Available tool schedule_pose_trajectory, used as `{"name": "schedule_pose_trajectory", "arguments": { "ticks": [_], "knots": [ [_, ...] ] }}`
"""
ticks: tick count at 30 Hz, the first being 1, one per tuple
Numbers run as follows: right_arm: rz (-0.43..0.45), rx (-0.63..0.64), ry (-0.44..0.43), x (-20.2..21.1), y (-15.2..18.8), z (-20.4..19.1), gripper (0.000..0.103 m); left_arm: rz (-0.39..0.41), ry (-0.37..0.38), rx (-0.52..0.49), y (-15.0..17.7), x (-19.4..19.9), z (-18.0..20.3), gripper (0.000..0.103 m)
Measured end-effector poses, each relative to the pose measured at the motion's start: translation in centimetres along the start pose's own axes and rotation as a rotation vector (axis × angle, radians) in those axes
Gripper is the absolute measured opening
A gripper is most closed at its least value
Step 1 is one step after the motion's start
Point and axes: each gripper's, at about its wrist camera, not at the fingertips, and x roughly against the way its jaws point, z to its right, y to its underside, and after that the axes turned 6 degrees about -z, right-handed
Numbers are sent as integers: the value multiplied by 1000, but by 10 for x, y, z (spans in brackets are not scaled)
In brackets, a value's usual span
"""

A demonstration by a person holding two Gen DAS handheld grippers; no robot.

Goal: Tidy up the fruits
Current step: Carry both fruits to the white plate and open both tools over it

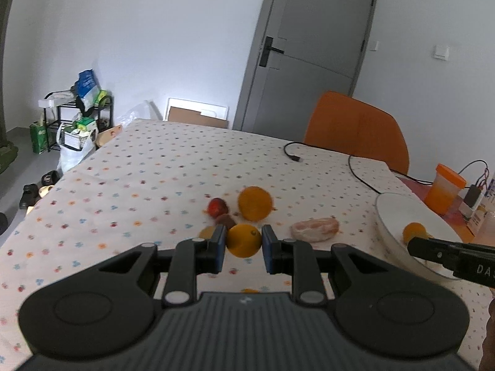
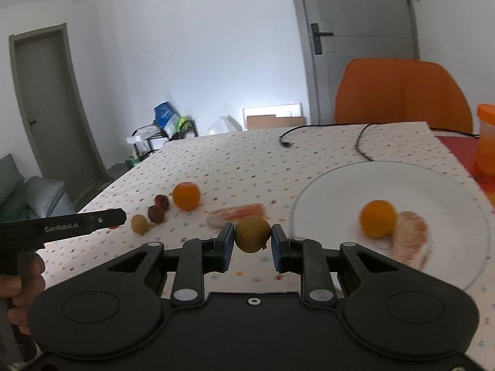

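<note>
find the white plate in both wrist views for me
Left wrist view: white plate sits at the far right edge, partly behind the right claw.
Right wrist view: the plate fills the right half, holding an orange.
Shared landmark: the orange chair behind the table.

"GenRobot.AI" is printed on the left gripper (image 2: 119, 216); "DA" on the right gripper (image 1: 413, 242)

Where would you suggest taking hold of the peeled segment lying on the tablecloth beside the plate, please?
Probably across the short width of the peeled segment, at its middle, coming from above. It lies flat and long on the tablecloth, apart from the big orange and the plate, so a claw has room on both long sides.
</note>
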Motion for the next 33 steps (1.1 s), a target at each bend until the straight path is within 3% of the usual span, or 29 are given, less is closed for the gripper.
{"name": "schedule_pose_trajectory", "arguments": {
  "ticks": [33],
  "knots": [
    [79,-178,203,45,25,100,24,-39,189,-213,-7,-34,125,23]
  ]
}}
